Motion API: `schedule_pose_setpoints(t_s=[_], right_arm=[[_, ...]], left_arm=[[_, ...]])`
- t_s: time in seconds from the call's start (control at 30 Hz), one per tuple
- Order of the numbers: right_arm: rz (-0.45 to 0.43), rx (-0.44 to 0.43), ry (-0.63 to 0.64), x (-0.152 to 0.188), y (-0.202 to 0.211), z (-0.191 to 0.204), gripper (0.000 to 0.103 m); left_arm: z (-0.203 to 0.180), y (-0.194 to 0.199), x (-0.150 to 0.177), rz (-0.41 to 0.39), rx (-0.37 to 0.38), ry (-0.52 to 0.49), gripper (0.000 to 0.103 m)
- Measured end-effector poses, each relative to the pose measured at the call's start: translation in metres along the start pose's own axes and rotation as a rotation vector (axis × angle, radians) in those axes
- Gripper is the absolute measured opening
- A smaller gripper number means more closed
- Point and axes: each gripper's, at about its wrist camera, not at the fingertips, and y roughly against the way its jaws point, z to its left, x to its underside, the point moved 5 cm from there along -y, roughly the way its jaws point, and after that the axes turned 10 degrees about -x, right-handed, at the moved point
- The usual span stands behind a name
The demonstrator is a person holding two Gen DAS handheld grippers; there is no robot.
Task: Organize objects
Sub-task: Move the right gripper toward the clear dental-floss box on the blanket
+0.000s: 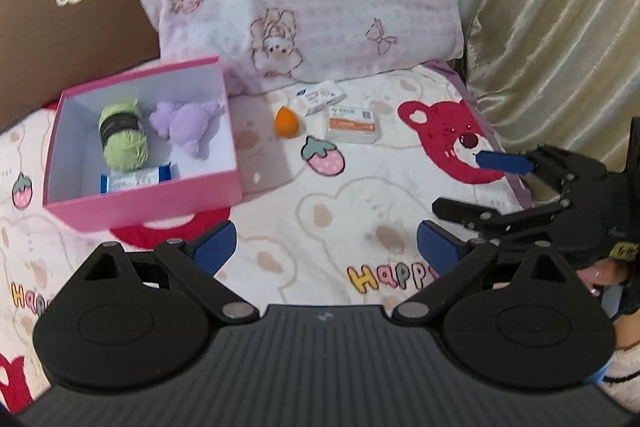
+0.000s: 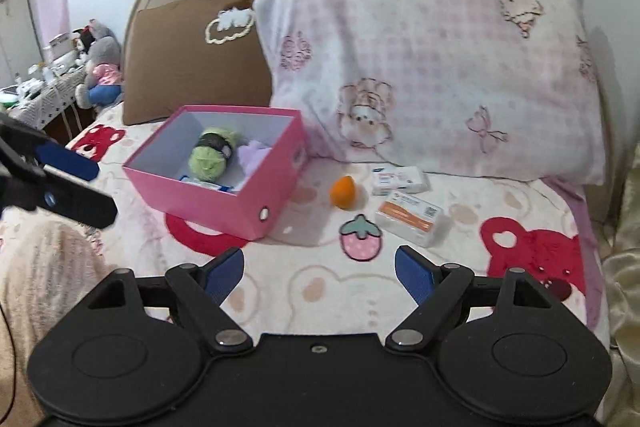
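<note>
Both the left tongs [image 1: 326, 247] and right tongs [image 2: 319, 269] are hovering spread and empty over the bed [image 2: 320, 287], while the orange sponge [image 2: 343, 191], probably light and squashy, is lying beside the pink box [image 2: 224, 203], best pinched gently across its middle.

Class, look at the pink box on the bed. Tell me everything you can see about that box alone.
The pink box is rectangular, lidless and looks like cardboard, pink outside and white inside. It sits upright on the printed blanket, left of the loose items and in front of the pillows. Inside lie a green yarn ball, a purple plush toy and a blue-ended packet. One outer side shows small white round marks. Neither gripper touches it.
</note>
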Motion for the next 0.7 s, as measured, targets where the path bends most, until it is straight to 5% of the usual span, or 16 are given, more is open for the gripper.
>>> schedule_pose_setpoints(t_s=[0.23,0.6,0.7], right_arm=[[-0.049,-0.003,-0.01,0.007,-0.021,-0.005,0.087],[-0.069,-0.005,-0.058,0.002,-0.05,-0.027,0.088],[-0.069,0.013,-0.02,-0.004,-0.061,-0.029,0.088]], left_arm=[[-0.023,-0.005,-0.022,-0.108,-0.023,-0.064,0.098],[-0.041,-0.046,-0.047,-0.127,0.019,-0.071,0.098],[-0.04,-0.061,-0.053,-0.161,-0.026,-0.066,0.098]])
